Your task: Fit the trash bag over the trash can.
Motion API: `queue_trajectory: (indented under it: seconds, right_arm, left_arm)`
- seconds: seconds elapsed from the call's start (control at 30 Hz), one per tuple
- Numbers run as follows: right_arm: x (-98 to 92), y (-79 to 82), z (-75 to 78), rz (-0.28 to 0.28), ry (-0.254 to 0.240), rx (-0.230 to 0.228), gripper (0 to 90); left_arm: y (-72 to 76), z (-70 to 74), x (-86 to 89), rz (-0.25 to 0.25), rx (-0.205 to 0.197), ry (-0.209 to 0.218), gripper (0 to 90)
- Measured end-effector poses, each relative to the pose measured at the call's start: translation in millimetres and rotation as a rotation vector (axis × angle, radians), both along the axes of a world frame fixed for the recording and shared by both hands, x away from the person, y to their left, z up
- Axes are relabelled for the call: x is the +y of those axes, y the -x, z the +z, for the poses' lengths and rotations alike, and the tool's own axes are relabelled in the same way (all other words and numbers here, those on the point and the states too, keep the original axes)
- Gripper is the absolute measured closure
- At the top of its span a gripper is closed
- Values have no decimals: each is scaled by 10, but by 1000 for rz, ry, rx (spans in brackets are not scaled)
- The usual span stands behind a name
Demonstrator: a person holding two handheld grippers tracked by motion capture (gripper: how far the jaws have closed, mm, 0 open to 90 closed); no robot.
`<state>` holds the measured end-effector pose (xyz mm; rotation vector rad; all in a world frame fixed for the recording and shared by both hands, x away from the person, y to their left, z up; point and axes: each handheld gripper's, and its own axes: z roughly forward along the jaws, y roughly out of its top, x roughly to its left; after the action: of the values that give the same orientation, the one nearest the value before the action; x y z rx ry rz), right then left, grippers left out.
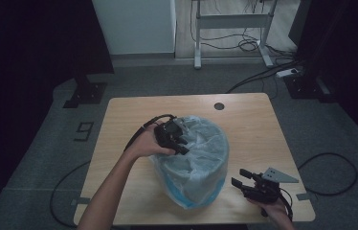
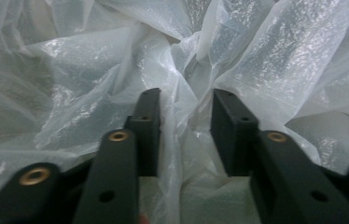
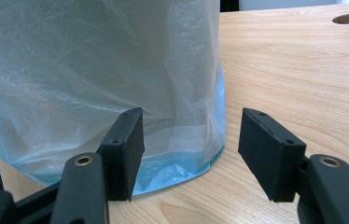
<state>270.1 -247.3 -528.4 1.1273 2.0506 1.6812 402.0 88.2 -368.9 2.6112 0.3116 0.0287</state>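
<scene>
Over bin [image 1: 194,191] on table [image 1: 249,124]: left gripper [image 1: 183,143] jaws narrowed around bag [image 2: 182,107] fold, tucking it; right gripper [image 1: 240,178] jaws wide, empty, waiting.

blue bin [image 1: 194,199], crumpled clear liner [image 1: 201,148], upright

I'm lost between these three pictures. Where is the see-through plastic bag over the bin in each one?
High view: the plastic bag covers the bin at the table's middle.
Left gripper view: crumpled bag film spreads behind and between the jaws.
Right gripper view: the bag stands upper left, on the wooden table.
Shared landmark: the bag's blue bottom edge.
</scene>
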Motion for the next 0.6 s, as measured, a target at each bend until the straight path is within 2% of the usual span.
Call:
queue_trajectory:
  seconds: [0.1, 0.2, 0.3, 0.4, 0.6]
  right_arm:
    - [-14, 1, 1, -3, 0, -2, 395]
    - [-18, -3, -2, -7, -5, 0, 396]
    - [-2, -10, -7, -5, 0, 1, 396]
    - [19, -7, -7, 2, 5, -1, 395]
    - [5, 3, -8, -2, 2, 2, 396]
  left_arm:
    - [7, 114, 115, 31, -24, 92, 534]
    - [41, 222, 172, 23, -34, 173, 530]
    - [74, 258, 91, -5, -35, 185, 528]
    - [100, 232, -85, -34, -38, 141, 530]
    - [150, 101, -412, -78, -31, -14, 624]
